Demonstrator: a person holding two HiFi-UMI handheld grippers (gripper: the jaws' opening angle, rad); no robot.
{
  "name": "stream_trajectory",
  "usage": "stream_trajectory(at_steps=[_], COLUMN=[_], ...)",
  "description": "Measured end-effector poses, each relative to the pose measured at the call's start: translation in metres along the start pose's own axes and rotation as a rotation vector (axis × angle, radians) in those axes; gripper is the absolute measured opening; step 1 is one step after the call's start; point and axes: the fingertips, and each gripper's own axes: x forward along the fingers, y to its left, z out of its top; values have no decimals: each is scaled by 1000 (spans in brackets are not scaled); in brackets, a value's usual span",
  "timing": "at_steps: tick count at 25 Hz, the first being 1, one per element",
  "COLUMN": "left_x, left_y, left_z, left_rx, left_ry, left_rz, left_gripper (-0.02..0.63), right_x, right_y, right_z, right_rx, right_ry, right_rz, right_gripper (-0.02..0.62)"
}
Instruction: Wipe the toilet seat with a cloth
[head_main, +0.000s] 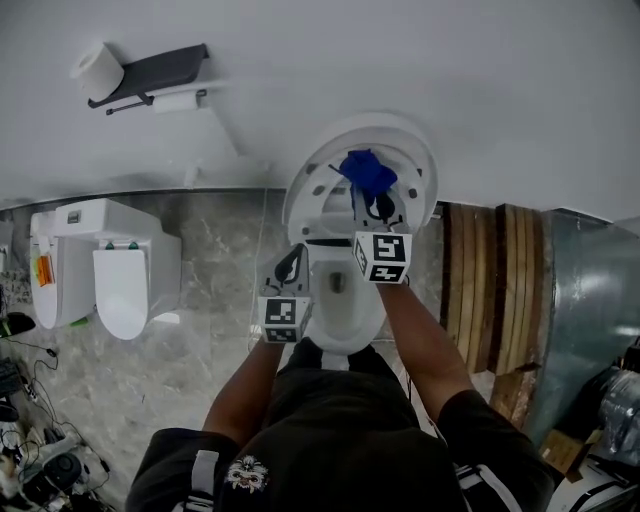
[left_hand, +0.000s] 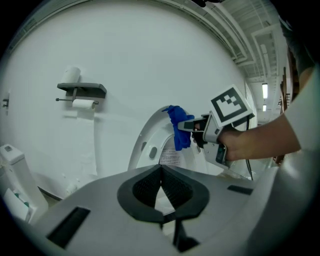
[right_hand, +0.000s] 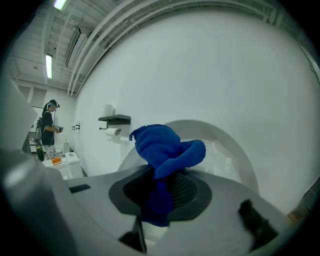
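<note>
A mock bathroom within a workshop is indicated by 1 toilet (head_main: 420, 150), a 2nd toilet (head_main: 120, 285), a paper holder (head_main: 150, 75), loose cables (head_main: 30, 440) and a ceiling strip light (right_hand: 49, 65).

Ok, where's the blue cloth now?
The blue cloth is clamped in the right tool, top centre of the head view, at the raised toilet seat.

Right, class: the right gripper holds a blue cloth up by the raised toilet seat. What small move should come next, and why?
Probably ease the right gripper forward so the blue cloth presses flat on the raised seat. Its jaws are shut on the cloth, which bunches in front of the seat's upper part; whether it touches is unclear.
</note>
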Motion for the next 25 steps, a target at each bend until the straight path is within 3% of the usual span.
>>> stream_trajectory(at_steps=[10, 25], left_x=[16, 25], left_y=[6, -25], left_z=[1, -6], left_rx=[-5, -6], left_ry=[1, 28], left_rz=[6, -30], left_gripper=[9, 9], right_x=[34, 4], right_y=[-18, -92], right_z=[1, -26], right_rx=[11, 18], right_ry=[16, 89], right_rz=[-44, -160], right_gripper=[78, 78])
